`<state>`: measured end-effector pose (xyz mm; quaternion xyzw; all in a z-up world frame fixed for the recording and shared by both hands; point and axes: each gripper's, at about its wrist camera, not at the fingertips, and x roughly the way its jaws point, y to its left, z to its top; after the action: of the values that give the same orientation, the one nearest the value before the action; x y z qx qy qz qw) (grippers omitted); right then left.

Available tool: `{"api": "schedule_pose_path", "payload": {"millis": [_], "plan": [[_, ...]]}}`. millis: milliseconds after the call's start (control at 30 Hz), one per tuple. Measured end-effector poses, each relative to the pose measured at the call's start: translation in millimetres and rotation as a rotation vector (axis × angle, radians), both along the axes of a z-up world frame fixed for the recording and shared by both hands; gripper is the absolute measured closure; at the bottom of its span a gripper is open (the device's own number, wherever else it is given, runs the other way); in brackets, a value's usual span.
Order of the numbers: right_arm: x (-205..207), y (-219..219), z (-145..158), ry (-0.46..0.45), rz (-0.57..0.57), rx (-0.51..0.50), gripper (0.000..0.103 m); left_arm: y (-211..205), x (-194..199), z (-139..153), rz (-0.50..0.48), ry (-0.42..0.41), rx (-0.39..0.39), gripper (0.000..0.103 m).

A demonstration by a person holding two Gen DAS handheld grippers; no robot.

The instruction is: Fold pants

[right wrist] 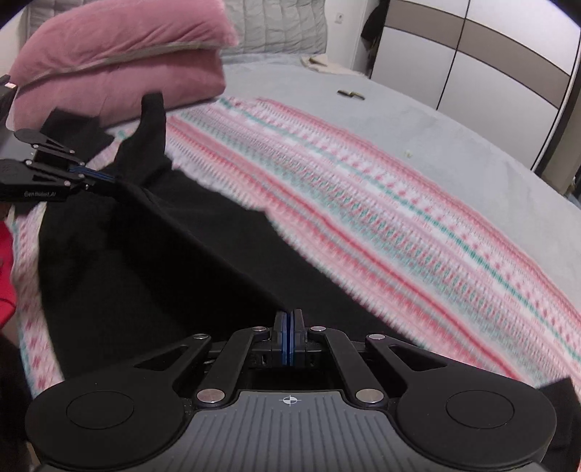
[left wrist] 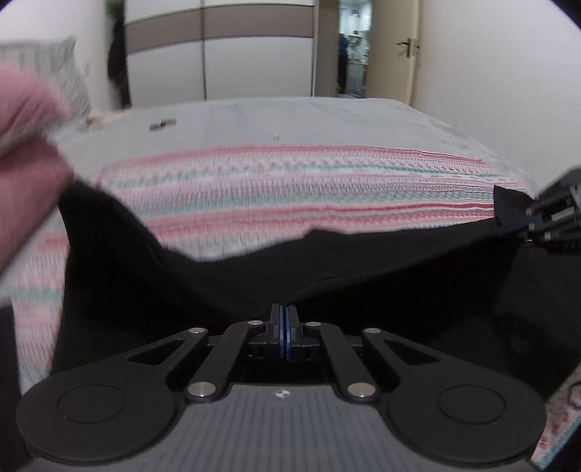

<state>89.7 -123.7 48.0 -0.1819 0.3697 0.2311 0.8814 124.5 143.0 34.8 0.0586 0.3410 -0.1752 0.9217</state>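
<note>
The black pants hang stretched between my two grippers above a pink, white and teal striped blanket. My left gripper is shut on an edge of the pants. My right gripper is shut on another edge of the pants. The right gripper shows at the right edge of the left wrist view, holding a corner of the cloth. The left gripper shows at the left of the right wrist view, its blue pads pinching the cloth. The cloth is taut between them and the views are motion-blurred.
The blanket lies on a grey bed. A pink folded pillow lies at the bed's head, with a grey quilted pillow behind it. A small dark object lies on the bed. A wardrobe and open door stand beyond.
</note>
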Motion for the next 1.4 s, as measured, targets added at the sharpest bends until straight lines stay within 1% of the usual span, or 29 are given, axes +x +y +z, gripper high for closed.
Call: {"api": "schedule_pose_path", "payload": {"millis": [100, 300, 367, 433, 467, 500, 533, 567, 600, 633, 700, 767, 833, 933, 1033, 1100, 1133, 1167, 1200, 1233, 1300, 1400], "plan": [[-16.0, 6.8, -22.8, 0.029, -0.006, -0.024, 0.103, 3.5, -12.3, -19.2, 0.015, 0.052, -0.028, 0.075], [-29.5, 16.2, -62.9, 0.083, -0.028, -0.05, 0.102, 12.4, -17.3, -48.1, 0.039, 0.149, -0.082, 0.074], [-29.3, 17.5, -74.9, 0.093, -0.032, -0.062, 0.099, 19.6, -21.3, -54.6, 0.051, 0.149, -0.117, 0.073], [-32.0, 19.9, -79.8, 0.078, -0.033, -0.074, 0.096, 31.0, -24.8, -55.6, 0.084, 0.138, -0.156, 0.068], [-33.9, 20.6, -78.5, 0.063, -0.034, -0.073, 0.093, 38.2, -26.3, -55.3, 0.121, 0.127, -0.179, 0.061], [-35.8, 20.4, -76.4, 0.051, -0.035, -0.067, 0.09, 45.3, -27.3, -54.5, 0.162, 0.117, -0.198, 0.048], [-38.1, 19.1, -73.9, 0.034, -0.033, -0.05, 0.086, 53.5, -27.9, -52.9, 0.208, 0.106, -0.218, 0.04], [-40.3, 18.0, -71.8, 0.017, -0.028, -0.029, 0.072, 62.0, -28.5, -51.2, 0.261, 0.094, -0.238, 0.026], [-43.0, 18.9, -71.4, 0.004, -0.017, -0.016, 0.057, 71.5, -28.9, -50.0, 0.321, 0.076, -0.264, 0.02], [-45.4, 22.1, -71.7, -0.009, 0.003, -0.016, 0.052, 78.4, -28.8, -49.3, 0.364, 0.062, -0.283, 0.019], [-47.7, 33.1, -74.4, -0.033, 0.05, -0.043, 0.051, 91.7, -23.5, -50.4, 0.444, 0.052, -0.317, 0.019], [-48.5, 46.3, -79.2, -0.049, 0.093, -0.068, 0.051, 99.7, -17.9, -54.1, 0.506, 0.06, -0.355, 0.02], [-48.6, 55.3, -84.2, -0.055, 0.12, -0.077, 0.051, 105.8, -11.3, -59.0, 0.549, 0.063, -0.401, 0.02], [-46.0, 66.9, -88.4, -0.08, 0.124, -0.082, 0.051, 105.0, -3.9, -57.6, 0.605, 0.044, -0.42, 0.022], [-39.1, 71.6, -89.8, -0.092, 0.101, -0.066, 0.056, 104.8, 0.1, -59.7, 0.667, 0.031, -0.417, 0.032], [-38.3, 73.2, -91.4, -0.101, 0.089, -0.058, 0.057, 105.2, -2.4, -61.5, 0.698, 0.022, -0.406, 0.047], [-38.9, 73.7, -91.7, -0.11, 0.088, -0.056, 0.06, 105.5, -1.5, -60.9, 0.713, 0.018, -0.406, 0.051], [-37.8, 74.2, -92.6, -0.12, 0.085, -0.056, 0.073, 107.3, -0.9, -60.6, 0.728, 0.012, -0.41, 0.059], [-37.1, 73.7, -93.0, -0.123, 0.078, -0.055, 0.086, 109.4, -3.9, -61.5, 0.74, 0.008, -0.416, 0.063], [-35.6, 74.0, -93.7, -0.127, 0.07, -0.051, 0.092, 110.5, -4.2, -60.4, 0.746, 0.005, -0.419, 0.064], [-35.4, 74.8, -92.0, -0.145, 0.071, -0.044, 0.102, 109.7, -5.7, -56.7, 0.735, -0.019, -0.398, 0.067], [-39.3, 75.4, -82.3, -0.171, 0.091, -0.044, 0.103, 104.2, -10.1, -46.2, 0.694, -0.068, -0.344, 0.069]]}}
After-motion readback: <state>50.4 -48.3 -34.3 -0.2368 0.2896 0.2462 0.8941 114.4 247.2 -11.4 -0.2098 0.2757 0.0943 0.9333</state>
